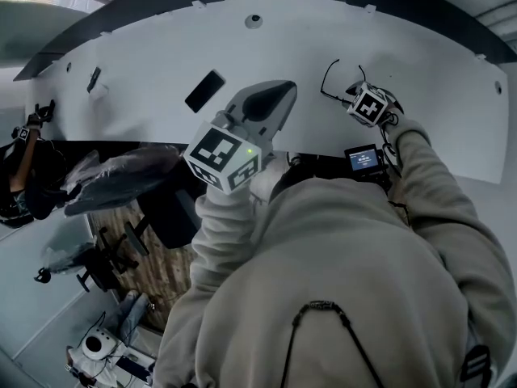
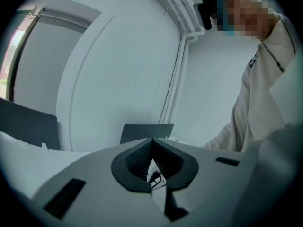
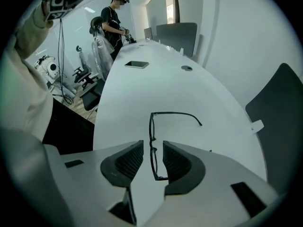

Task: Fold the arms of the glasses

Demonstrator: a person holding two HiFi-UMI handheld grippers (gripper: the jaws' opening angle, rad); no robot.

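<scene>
Black thin-framed glasses (image 3: 151, 126) lie on the white table (image 3: 213, 103), one arm (image 3: 176, 113) swung out to the right. My right gripper (image 3: 152, 148) points steeply down over them. Its jaws stand open, and the front of the frame runs along the gap between the pads without touching either. In the head view the glasses (image 1: 322, 83) show just left of the right gripper (image 1: 357, 97), at the table's right part. My left gripper (image 1: 273, 97) hovers over the table's middle, shut with nothing in it; in its own view the left gripper (image 2: 152, 145) faces a white wall.
A black phone (image 1: 204, 90) lies on the table left of my left gripper, and a round grommet (image 1: 254, 21) sits farther back. A small screen device (image 1: 363, 158) hangs at the near edge. A person (image 3: 112, 20) stands at the table's far end beside office chairs (image 1: 97, 257).
</scene>
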